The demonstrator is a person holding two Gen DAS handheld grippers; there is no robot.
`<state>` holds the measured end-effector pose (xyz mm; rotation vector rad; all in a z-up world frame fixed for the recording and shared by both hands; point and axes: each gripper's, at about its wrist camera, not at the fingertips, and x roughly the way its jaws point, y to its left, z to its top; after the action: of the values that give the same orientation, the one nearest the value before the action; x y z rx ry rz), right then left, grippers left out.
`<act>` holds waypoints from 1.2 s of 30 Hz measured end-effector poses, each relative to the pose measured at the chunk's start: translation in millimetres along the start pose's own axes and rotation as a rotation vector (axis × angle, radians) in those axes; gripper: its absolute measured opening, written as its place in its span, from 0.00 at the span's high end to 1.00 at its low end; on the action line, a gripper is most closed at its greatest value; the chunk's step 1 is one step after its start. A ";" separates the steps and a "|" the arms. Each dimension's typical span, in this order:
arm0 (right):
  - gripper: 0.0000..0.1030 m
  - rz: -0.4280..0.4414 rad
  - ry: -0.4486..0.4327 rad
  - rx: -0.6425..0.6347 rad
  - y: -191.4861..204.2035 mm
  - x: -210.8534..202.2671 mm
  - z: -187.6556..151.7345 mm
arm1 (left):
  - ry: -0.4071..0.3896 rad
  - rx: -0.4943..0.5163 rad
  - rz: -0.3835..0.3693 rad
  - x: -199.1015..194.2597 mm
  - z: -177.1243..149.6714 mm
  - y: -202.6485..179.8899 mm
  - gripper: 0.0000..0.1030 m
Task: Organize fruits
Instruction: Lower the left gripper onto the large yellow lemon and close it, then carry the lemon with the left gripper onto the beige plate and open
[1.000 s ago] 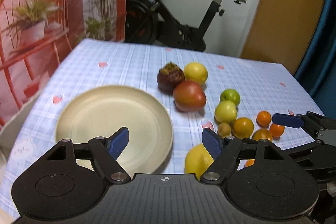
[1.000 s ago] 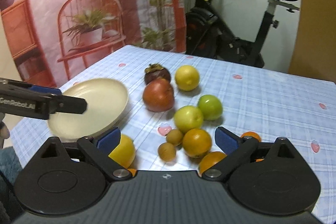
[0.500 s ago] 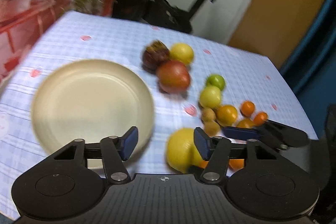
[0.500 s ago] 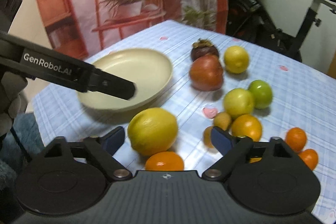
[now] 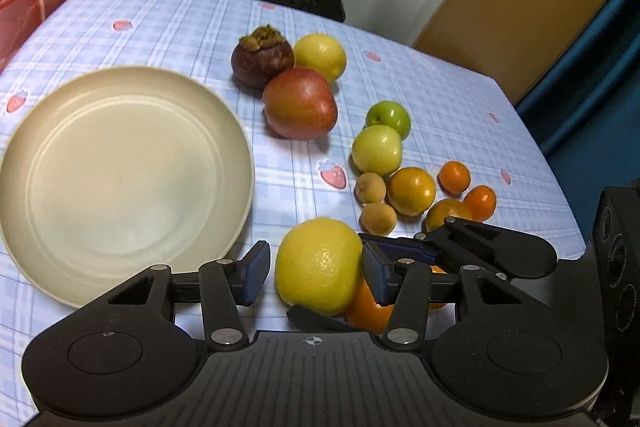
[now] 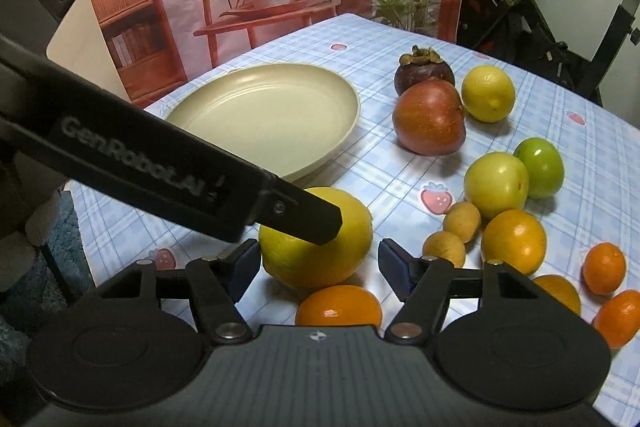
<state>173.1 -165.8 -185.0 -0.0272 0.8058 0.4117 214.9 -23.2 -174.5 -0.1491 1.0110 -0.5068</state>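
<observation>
Item: large yellow citrus point(image 5: 319, 265), on the desk point(image 5: 180, 27) beside the empty plate point(image 5: 120, 163). Likely firm, fairly heavy, waxy, prone to roll; grip across its middle. Both grippers, left point(image 5: 316, 277) and right point(image 6: 318, 269), bracket it, jaws spread.

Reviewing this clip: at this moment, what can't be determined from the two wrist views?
- Left wrist view: whether the left gripper touches the large lemon; the right pad's contact is hidden behind the fruit.
- Left wrist view: the orange under the lemon is mostly covered by the lemon and gripper fingers.
- Right wrist view: the same lemon's top is hidden by the left gripper's finger.
- Right wrist view: the orange is cut off by the right gripper body.
</observation>
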 end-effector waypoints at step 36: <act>0.38 0.115 -0.036 -0.109 58.3 90.4 137.6 | -0.245 -0.118 0.144 -58.4 61.4 115.6 0.46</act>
<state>303.1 -56.2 -145.3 -0.0748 0.7512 0.5631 280.4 98.7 -137.0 -0.2364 0.8046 -0.2894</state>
